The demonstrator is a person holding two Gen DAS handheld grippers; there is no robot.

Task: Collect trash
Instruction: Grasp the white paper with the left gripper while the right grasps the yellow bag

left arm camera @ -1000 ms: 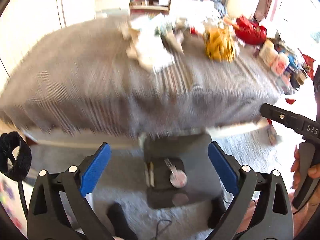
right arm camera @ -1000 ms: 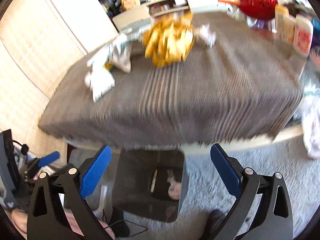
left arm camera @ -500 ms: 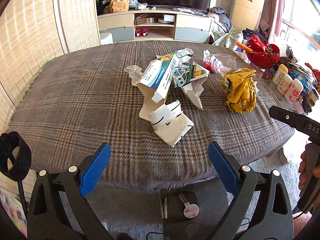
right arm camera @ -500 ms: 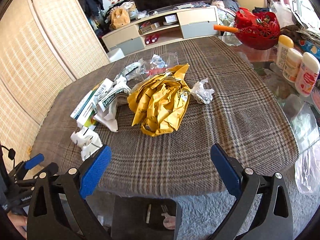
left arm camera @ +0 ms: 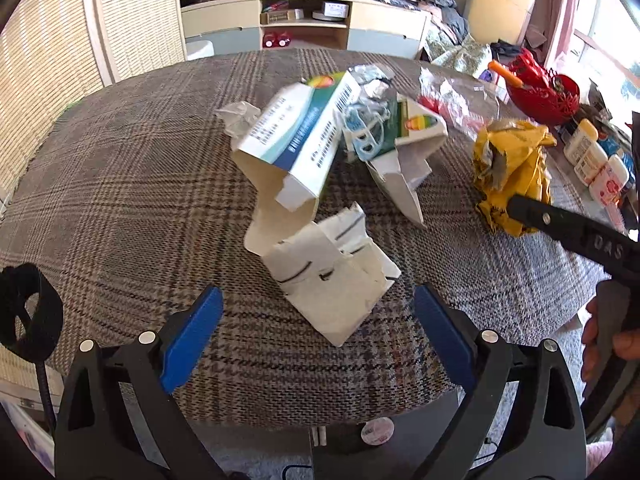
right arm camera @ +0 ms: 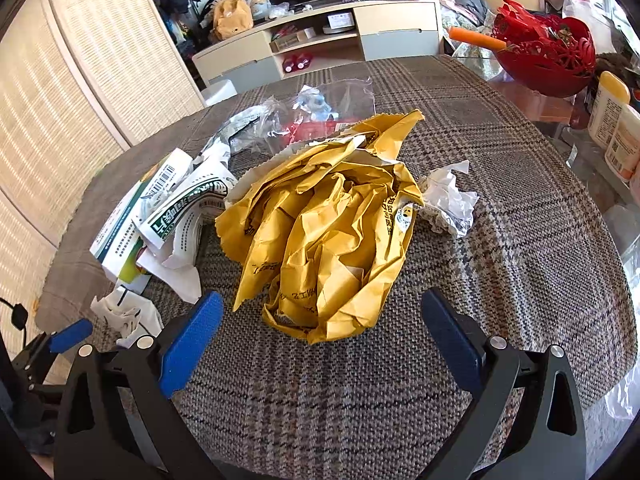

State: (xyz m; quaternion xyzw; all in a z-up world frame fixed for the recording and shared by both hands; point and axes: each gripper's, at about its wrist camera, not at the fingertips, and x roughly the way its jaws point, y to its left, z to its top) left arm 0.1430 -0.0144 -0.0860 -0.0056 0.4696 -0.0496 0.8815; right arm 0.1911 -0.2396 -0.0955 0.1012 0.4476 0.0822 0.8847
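Observation:
Trash lies on a table with a plaid cloth (left arm camera: 120, 184). A torn white carton (left arm camera: 332, 276) sits just in front of my open, empty left gripper (left arm camera: 318, 332). Behind it lie an open blue-and-white box (left arm camera: 300, 140), a torn green-and-white box (left arm camera: 408, 152) and a crumpled yellow paper bag (left arm camera: 508, 160). In the right wrist view the yellow bag (right arm camera: 328, 232) lies just ahead of my open, empty right gripper (right arm camera: 320, 328). A crumpled white wrapper (right arm camera: 448, 200) lies right of it, clear plastic bags (right arm camera: 320, 112) behind it, and the boxes (right arm camera: 160, 216) to its left.
A dark bin (left arm camera: 360, 448) stands on the floor below the table's near edge. A red basket (right arm camera: 548, 56) and several bottles (right arm camera: 612, 128) stand at the table's right side. A TV cabinet (right arm camera: 320, 44) and wicker screens (right arm camera: 80, 80) lie behind.
Both grippers have risen from over the floor bin and moved forward over the table. The white carton and the yellow bag now lie close in front of them.

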